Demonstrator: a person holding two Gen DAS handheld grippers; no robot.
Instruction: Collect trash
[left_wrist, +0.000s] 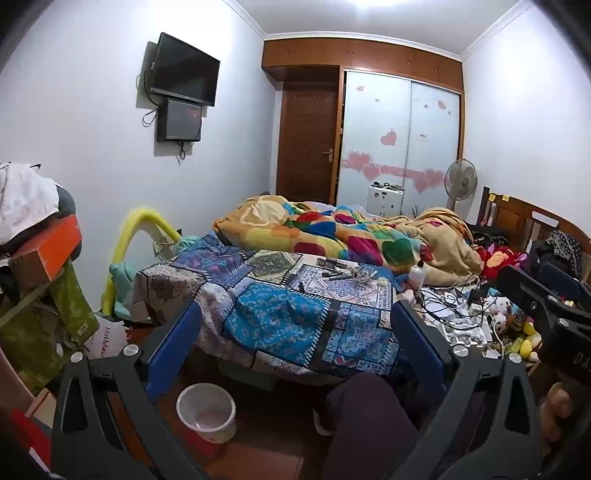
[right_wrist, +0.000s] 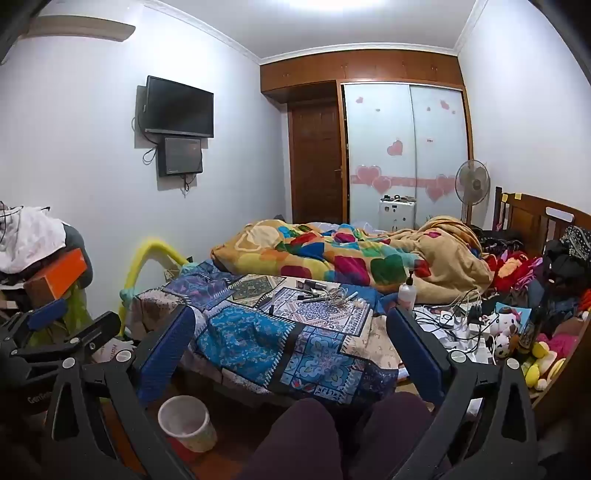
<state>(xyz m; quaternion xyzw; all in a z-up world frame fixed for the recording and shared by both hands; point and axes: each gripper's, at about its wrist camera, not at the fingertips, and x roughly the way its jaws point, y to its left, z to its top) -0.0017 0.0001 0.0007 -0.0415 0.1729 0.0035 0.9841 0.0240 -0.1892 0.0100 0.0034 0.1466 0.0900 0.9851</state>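
Left wrist view: left claw (left_wrist: 295, 339) wide, nothing held.
Right wrist view: right claw (right_wrist: 290, 341) wide, nothing held.
Floor: white round plastic bin (left_wrist: 207, 411), upright beside patchwork-covered bed (left_wrist: 280, 317).

A: Place type?
B: Home bedroom, lived-in and cluttered. Bed (left_wrist: 295, 295) with patchwork cover fills the middle, rumpled multicolour quilt (left_wrist: 332, 232) at the far end, wooden headboard (right_wrist: 535, 218) on the right
A: Other cues?
B: Wall-mounted TV (right_wrist: 179, 107) with a smaller screen (right_wrist: 183, 156) under it, sliding-door wardrobe (left_wrist: 399, 136) with pink heart stickers, brown wooden door (left_wrist: 308, 144) beside it, standing fan (right_wrist: 472, 182) near the wardrobe
A: Anything domestic on the bed?
B: Plush toys (right_wrist: 506, 325), tangle of chargers and cables (right_wrist: 458, 314), pump bottle (right_wrist: 407, 291). Small bin (left_wrist: 207, 411) on the floor by the bed, pile of clothes and boxes (left_wrist: 33, 221) at left
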